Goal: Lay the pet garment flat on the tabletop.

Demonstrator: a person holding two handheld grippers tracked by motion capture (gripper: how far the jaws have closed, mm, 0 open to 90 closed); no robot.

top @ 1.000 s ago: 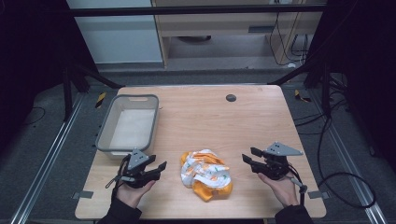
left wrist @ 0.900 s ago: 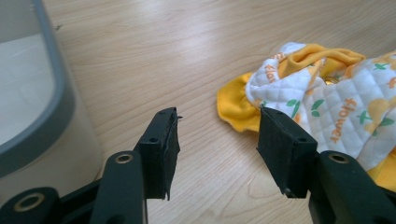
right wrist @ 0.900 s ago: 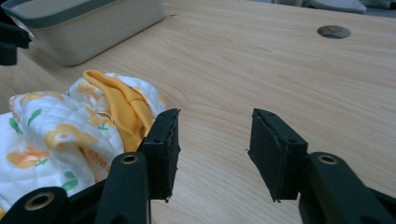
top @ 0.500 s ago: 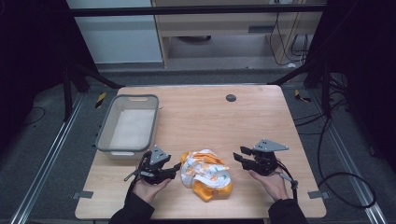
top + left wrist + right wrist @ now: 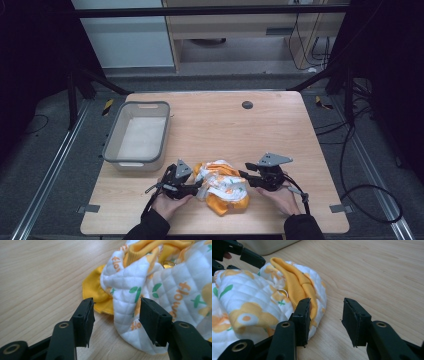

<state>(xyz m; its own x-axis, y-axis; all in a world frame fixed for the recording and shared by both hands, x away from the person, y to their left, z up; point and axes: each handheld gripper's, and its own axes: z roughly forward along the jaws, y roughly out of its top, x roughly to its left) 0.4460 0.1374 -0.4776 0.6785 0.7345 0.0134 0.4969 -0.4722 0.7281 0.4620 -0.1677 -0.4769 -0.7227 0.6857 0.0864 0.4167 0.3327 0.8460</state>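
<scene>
Near the front edge of the wooden surface (image 5: pixel 215 120), just right of the grey plastic bin (image 5: pixel 138 134), lies the crumpled quilted baby garment (image 5: pixel 222 186), white with orange flowers, green leaves and a yellow ribbed trim. I have my left gripper (image 5: pixel 192 186) at the garment's left side and my right gripper (image 5: pixel 246 176) at its right side, both low over the wood. Seen from the left gripper view, my left gripper (image 5: pixel 116 312) has its jaws standing apart with a white quilted fold of the garment (image 5: pixel 160 287) lying between them, though the pads are not pressing on it. Seen from the right gripper view, my right gripper (image 5: pixel 325 315) has just been closing, yet its jaws are still parted; one jaw sits against the yellow trim of the garment (image 5: pixel 262 302) and the gap between them holds only bare wood. A small metal ring (image 5: pixel 283 292) shows on the garment beside the trim. Beyond the garment, a dark round spot (image 5: pixel 247 104) marks the surface.
</scene>
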